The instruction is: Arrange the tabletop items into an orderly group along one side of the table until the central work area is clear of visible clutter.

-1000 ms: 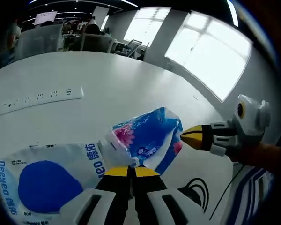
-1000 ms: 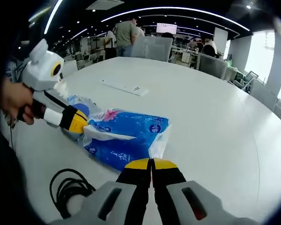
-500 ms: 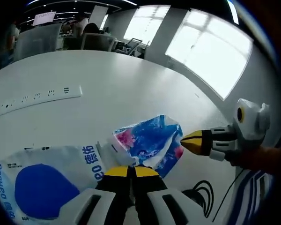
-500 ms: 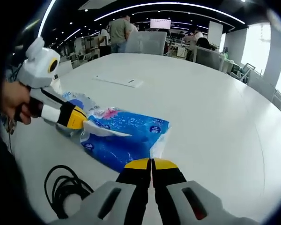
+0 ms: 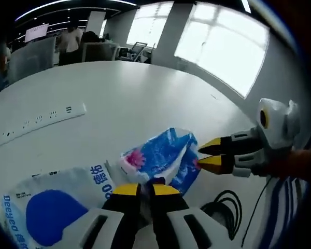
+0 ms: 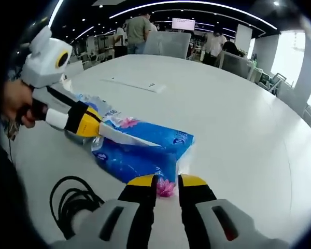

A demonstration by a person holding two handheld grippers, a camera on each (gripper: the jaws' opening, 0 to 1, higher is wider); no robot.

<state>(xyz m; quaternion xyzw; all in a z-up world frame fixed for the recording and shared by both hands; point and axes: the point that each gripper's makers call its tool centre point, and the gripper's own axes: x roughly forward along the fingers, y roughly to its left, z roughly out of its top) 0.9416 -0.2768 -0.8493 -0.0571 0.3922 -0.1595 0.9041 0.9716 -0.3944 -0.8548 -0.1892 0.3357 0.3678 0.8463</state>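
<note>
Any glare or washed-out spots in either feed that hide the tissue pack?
Left gripper view: the windows blow out white, but the blue tissue pack stays readable. Right gripper view: even light, pack sharp, fisheye bends the table edge, far people soft.

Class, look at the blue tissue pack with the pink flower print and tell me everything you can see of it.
The blue tissue pack is a soft plastic-wrapped packet, blue with white patches and pink flowers, lying flat on the white table. The left gripper meets it at the end where a white flap sticks out. The right gripper is open, its jaws straddling the near corner. A larger white bag with a blue oval lies against it.
</note>
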